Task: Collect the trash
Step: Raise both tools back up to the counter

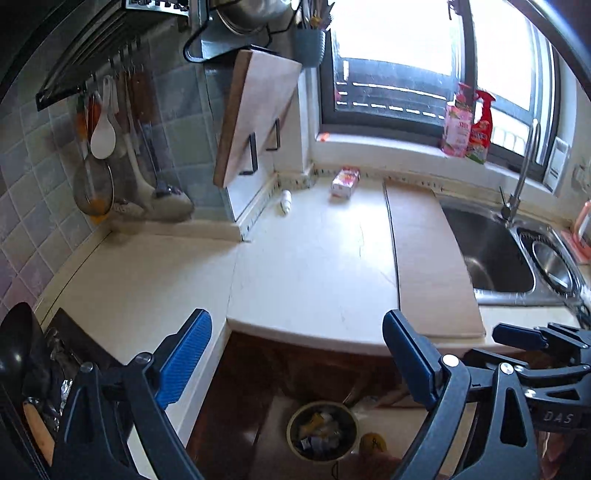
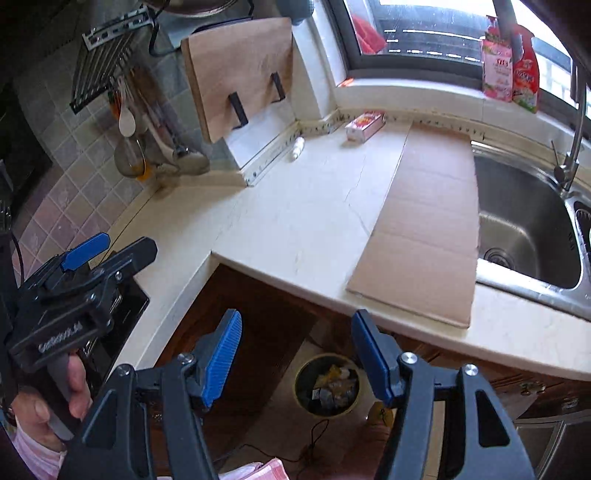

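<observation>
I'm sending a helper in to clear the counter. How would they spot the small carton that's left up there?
Start at the window above the counter. Just below its sill, against the back edge, left of the flat cardboard sheet, lies the small carton on its side. It is pink and white and boxy, unlike the small white bottle lying further left.

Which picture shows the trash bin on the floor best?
The right wrist view: the trash bin sits whole between the open blue fingers, its scraps lit. The left wrist view also shows it, but darker and lower in the picture.
</observation>
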The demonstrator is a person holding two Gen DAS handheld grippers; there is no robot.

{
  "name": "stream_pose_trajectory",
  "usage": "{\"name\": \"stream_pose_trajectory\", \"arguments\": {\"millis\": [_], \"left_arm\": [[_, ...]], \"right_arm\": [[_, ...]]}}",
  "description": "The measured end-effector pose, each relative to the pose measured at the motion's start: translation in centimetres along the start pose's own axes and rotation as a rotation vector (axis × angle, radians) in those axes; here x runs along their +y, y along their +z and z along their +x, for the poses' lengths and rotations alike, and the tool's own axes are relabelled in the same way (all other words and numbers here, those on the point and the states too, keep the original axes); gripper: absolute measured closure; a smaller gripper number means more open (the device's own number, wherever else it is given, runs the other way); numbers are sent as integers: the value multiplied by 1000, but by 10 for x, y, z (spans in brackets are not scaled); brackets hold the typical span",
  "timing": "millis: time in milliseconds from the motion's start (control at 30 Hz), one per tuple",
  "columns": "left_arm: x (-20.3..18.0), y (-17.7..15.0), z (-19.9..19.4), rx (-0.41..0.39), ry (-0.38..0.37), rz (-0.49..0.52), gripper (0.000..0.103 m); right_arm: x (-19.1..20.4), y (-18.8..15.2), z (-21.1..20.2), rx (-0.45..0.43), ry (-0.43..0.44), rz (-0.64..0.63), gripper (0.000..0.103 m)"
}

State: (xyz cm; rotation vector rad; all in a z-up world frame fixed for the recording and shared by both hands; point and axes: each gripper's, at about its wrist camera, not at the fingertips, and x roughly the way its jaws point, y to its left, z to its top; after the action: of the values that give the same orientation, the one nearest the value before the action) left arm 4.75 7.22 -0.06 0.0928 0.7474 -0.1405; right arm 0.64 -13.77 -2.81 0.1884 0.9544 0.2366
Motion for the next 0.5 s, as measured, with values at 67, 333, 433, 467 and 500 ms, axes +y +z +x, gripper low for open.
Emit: {"name": "stream_pose_trajectory", "arguments": {"millis": [67,333,433,467,500], "left_arm": [[0,14,6,-13,2,-15,10],[-22,68,76,-9,57,4,9],[-33,93,117,6,100,39,9],[-35,101,134,13,111,46,9],[-38,109,147,15,114,48,9]], "right_arm": [[-7,13,-6,-13,-6,8,40],[-57,92,10,-52,29,59,36],[-82,125,28,-59,41,90,35],[-93,141,37,-58,41,102,35],[-102,153,46,-56,42,110,35]]}}
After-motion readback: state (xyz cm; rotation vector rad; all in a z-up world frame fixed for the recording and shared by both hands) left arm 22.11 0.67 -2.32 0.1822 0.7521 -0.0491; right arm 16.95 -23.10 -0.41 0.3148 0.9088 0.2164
